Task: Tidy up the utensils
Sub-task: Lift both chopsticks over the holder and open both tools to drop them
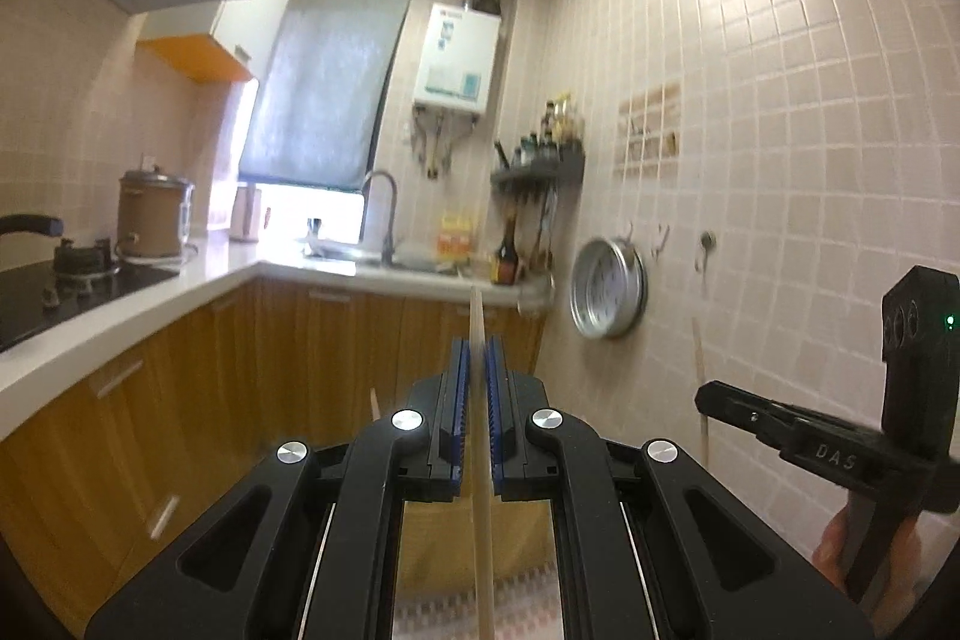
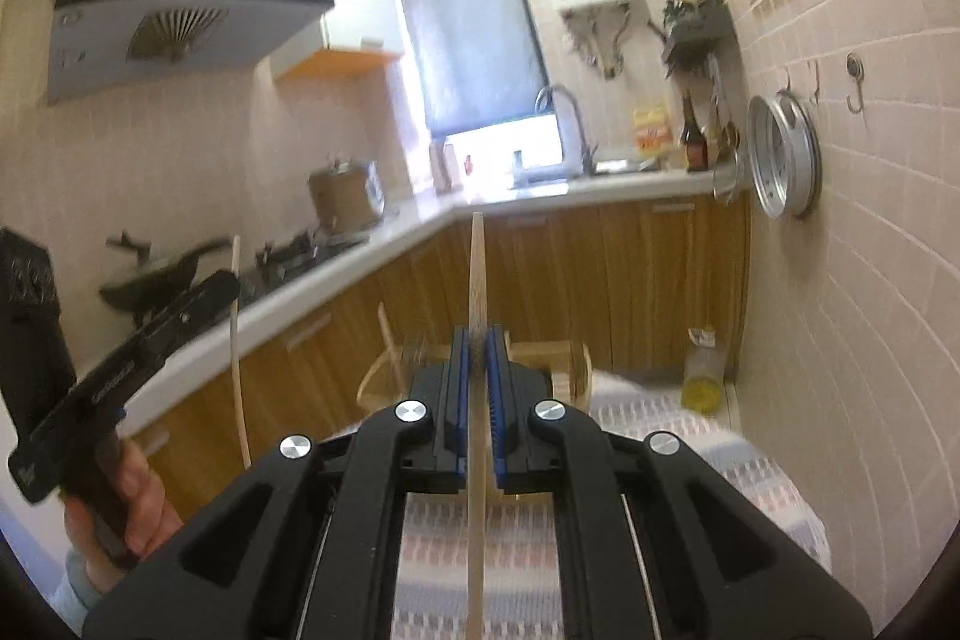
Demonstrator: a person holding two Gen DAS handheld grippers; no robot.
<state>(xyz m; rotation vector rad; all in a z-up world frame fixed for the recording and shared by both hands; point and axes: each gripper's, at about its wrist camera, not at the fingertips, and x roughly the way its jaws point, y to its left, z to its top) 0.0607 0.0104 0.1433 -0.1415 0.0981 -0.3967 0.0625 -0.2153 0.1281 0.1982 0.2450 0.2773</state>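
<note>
My left gripper (image 1: 477,349) is shut on a thin wooden stick-like utensil (image 1: 480,460) that runs up between its blue pads, held in the air. My right gripper (image 2: 478,340) is shut on a flat wooden spatula-like utensil (image 2: 477,280), edge-on and upright. The right gripper also shows at the right edge of the left wrist view (image 1: 708,397) with its utensil (image 1: 702,382). The left gripper shows at the left of the right wrist view (image 2: 222,286) with its thin utensil (image 2: 237,340). A wooden holder (image 2: 558,370) stands on the patterned cloth below the right gripper.
An L-shaped white counter (image 1: 198,280) with orange cabinets runs left and far. It carries a gas hob (image 1: 78,274), a brown pot (image 1: 150,214), a sink with tap (image 1: 384,214) and bottles. A round metal lid (image 1: 607,287) hangs on the tiled wall. An oil bottle (image 2: 702,370) stands on the floor.
</note>
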